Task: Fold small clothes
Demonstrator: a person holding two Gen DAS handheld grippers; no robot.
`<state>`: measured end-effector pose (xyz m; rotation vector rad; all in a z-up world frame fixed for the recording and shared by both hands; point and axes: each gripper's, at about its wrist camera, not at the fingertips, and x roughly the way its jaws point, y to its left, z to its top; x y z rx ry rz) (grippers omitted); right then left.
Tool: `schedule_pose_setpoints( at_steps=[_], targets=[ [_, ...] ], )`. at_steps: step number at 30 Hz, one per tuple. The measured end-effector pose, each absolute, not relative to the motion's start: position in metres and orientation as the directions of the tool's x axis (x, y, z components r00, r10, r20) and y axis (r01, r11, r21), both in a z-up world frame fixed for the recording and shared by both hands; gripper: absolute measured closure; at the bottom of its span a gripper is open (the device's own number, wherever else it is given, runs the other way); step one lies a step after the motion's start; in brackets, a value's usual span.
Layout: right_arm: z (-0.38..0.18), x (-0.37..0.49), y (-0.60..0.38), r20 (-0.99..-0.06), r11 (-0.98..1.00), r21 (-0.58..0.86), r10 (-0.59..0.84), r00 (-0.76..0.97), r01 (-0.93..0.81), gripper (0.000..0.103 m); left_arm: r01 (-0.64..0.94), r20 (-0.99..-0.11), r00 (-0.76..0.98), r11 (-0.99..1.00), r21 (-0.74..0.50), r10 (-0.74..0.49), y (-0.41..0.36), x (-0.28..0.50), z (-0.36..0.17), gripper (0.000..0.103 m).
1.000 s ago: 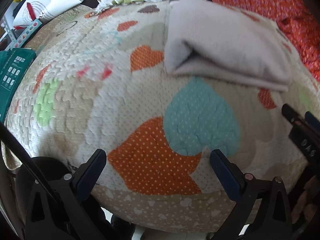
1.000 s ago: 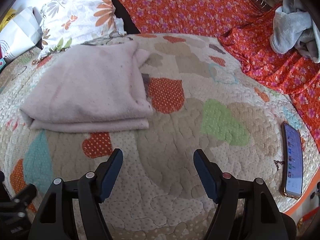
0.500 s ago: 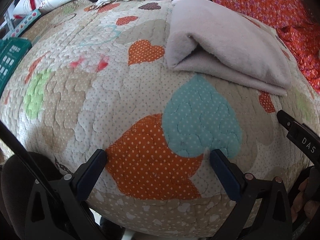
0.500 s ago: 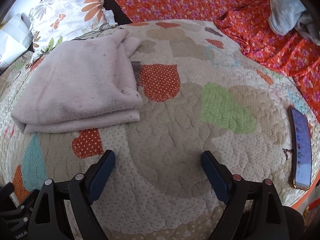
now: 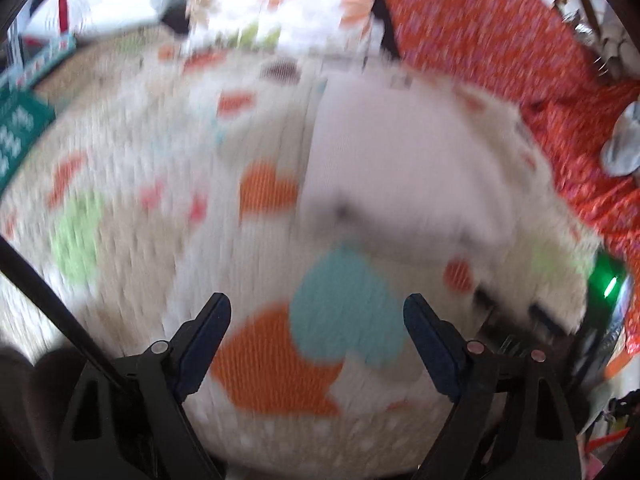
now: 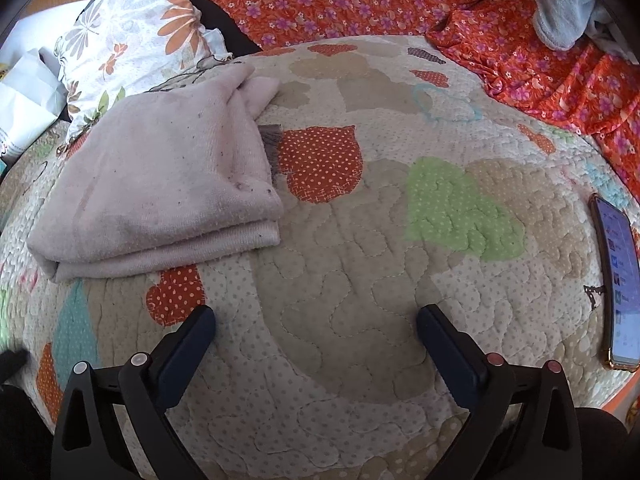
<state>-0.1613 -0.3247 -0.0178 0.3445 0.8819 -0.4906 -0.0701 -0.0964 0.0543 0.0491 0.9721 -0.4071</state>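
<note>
Pink garment [image 6: 160, 176] folded flat on heart-print quilt [image 6: 360, 320], upper left in right wrist view, just below floral pillow [image 6: 132, 44]. Long axis runs lower left to upper right; stacked folded edges face the cam. Right tongs [image 6: 316, 334] wide and opening, nothing between the jaws — only quilt. Left tongs [image 5: 316, 320] wide but closing, empty; left view badly blurred, garment [image 5: 400, 168] is a pale patch ahead. Phone [image 6: 614, 280] at quilt's right edge, well apart.
</note>
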Motion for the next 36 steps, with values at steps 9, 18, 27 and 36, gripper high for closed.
schedule_pose_setpoints(
  at_steps=[9,18,27,36],
  targets=[
    [-0.018,-0.16,-0.327,-0.81,0.845,0.087,-0.248,0.531,0.528,0.0,0.367,-0.867,0.456,0.93,-0.02,-0.199,-0.156,0.005,0.03,0.015],
    [-0.011,-0.164,-0.331,-0.803,0.835,0.138,-0.221,0.553,0.533,0.003,0.356,-0.891,0.383,0.929,-0.102,-0.245,-0.139,-0.001,0.019,0.014],
    [0.056,-0.129,-0.362,-0.64,0.823,0.452,0.032,0.768,0.343,0.039,0.329,-0.829,0.49,0.938,-0.109,-0.269,-0.095,-0.014,0.059,0.014],
    [-0.007,-0.059,-0.353,-0.614,0.753,0.639,0.376,0.694,0.157,0.075,0.269,-0.845,0.475,0.955,-0.127,-0.246,-0.071,-0.012,0.048,0.014]
  ],
)
